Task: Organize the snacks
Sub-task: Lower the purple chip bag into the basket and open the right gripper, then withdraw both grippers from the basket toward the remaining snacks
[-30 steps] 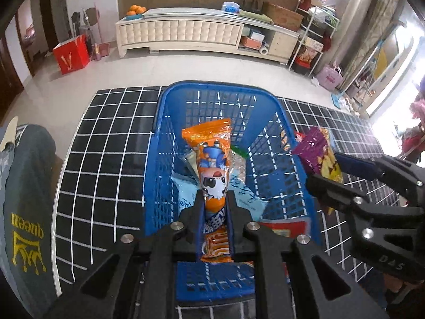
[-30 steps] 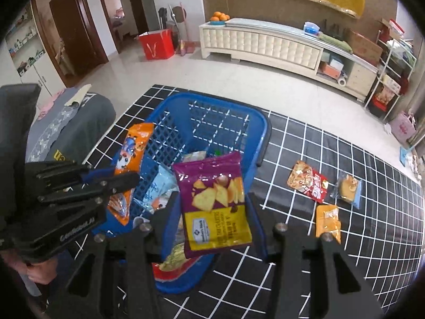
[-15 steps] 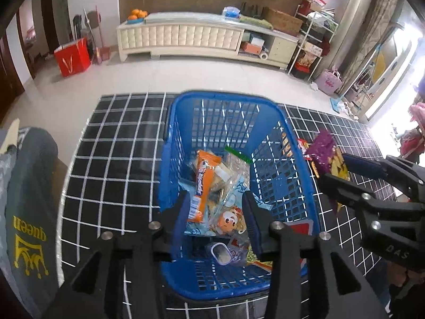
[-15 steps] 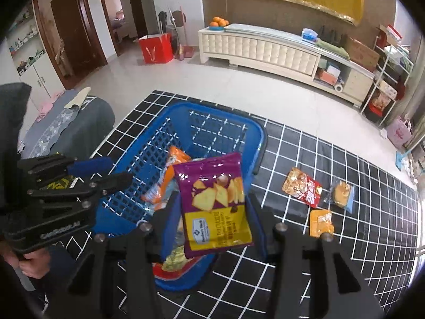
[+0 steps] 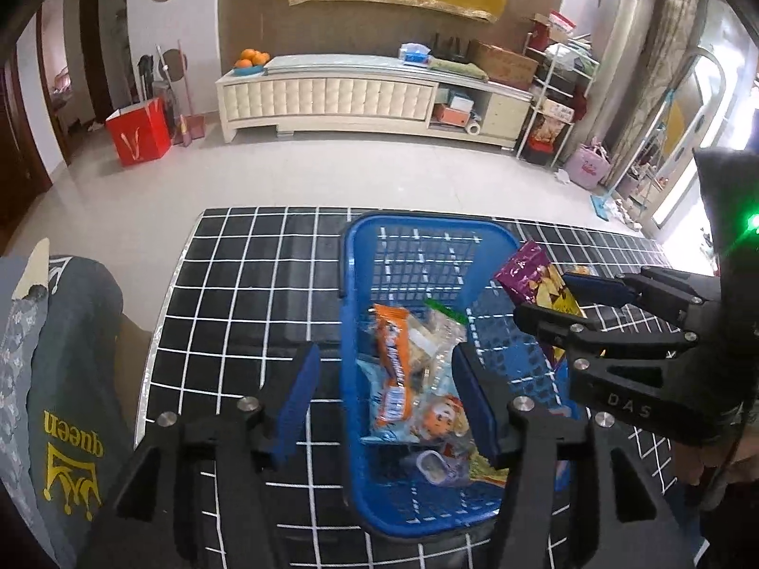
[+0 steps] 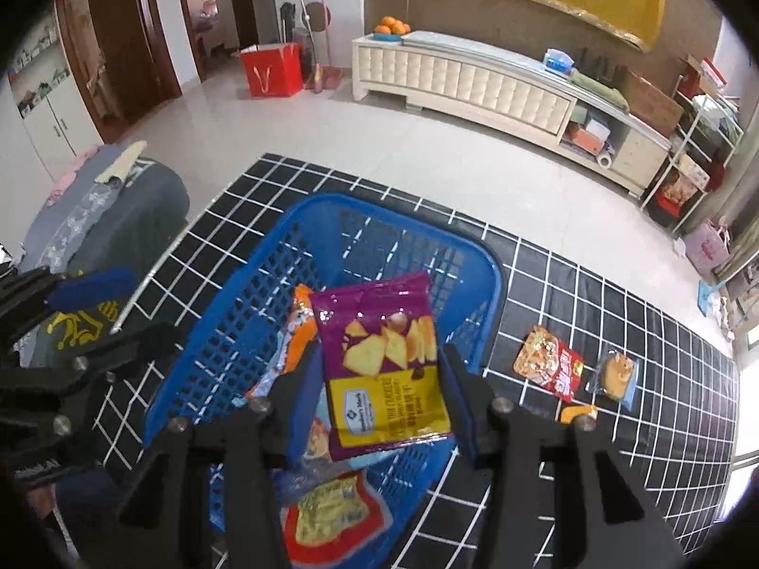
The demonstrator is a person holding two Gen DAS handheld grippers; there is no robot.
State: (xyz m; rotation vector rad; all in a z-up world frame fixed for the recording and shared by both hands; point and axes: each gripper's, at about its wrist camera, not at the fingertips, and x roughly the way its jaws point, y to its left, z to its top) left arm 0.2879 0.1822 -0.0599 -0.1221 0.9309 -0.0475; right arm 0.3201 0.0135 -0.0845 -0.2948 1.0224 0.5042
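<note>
A: Status? Right tongs point(image 6: 379, 389) grip the purple chip bag point(image 6: 382, 362) above the blue basket point(image 6: 479, 270); left tongs point(image 5: 384, 398) gape wide, empty.

B: Risk: release apparently near the rim, so the bag may tip onto the table point(image 6: 593, 303).

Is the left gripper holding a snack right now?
No, the left gripper is open and empty above the blue basket.

Bright daylight from right-side windows w/ blown-out glare, heavy fisheye bend, dark vignette corners, slight blur.
</note>
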